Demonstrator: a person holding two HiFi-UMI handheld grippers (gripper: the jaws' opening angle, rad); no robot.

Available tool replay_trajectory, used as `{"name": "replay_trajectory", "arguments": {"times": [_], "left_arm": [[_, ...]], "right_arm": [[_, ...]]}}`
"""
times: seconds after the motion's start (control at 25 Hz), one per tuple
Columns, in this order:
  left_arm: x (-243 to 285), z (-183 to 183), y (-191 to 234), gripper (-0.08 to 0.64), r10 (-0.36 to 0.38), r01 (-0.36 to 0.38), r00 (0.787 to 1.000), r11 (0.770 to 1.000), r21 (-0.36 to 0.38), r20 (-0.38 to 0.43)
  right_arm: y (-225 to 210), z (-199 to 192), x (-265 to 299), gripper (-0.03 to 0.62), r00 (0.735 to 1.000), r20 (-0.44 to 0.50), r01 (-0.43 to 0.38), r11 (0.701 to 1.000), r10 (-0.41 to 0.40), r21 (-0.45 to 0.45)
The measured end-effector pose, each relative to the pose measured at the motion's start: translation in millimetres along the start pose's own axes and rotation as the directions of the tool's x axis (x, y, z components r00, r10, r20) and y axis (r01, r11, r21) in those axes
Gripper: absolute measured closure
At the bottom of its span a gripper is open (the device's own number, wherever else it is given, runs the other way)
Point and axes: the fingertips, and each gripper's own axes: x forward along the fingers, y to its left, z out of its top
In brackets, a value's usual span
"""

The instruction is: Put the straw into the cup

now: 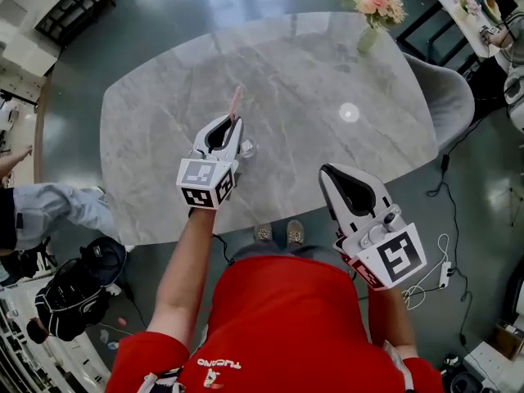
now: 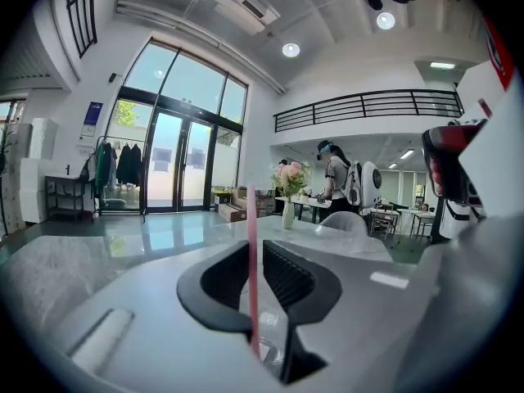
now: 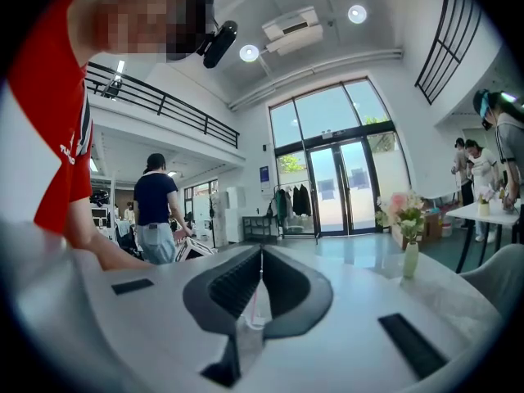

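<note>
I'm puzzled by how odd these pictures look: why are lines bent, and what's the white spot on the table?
Left gripper view and right gripper view: wide-angle lenses bow the black railings and blacken the corners; the thin pink straw looks soft. Head view: the white spot is likely ceiling-light glare on the grey marble table.

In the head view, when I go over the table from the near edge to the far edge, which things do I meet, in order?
left gripper → pink straw → vase of flowers. The cup is left out: it overlaps the left gripper.
</note>
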Motion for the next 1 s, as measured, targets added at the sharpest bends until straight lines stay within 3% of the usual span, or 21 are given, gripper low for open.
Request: {"name": "replay_trajectory", "arguments": {"times": [0.36, 0.88, 1.0], "left_arm": [[-12.1, 12.6, -1.9, 0.525, 0.019, -0.018, 0.998, 1.000, -0.013, 0.065], [-88.4, 85.5, -40.9, 0.526, 0.038, -0.033, 0.969, 0.999, -0.024, 0.244], [-110.0, 104.1, -51.3, 0.554, 0.044, -0.039, 0.960, 0.999, -0.023, 0.278]], "right_arm": [[-3.9, -4.3, -3.5, 0.589, 1.000, -0.001, 0.002, 1.000, -0.002, 0.020], [6.0, 1.2, 13.8, 0.589, 0.997, 0.041, -0.069, 0.997, 0.068, 0.035], [11.3, 7.4, 16.6, 0.590, 0.994, 0.066, -0.095, 0.995, 0.093, 0.038]]}}
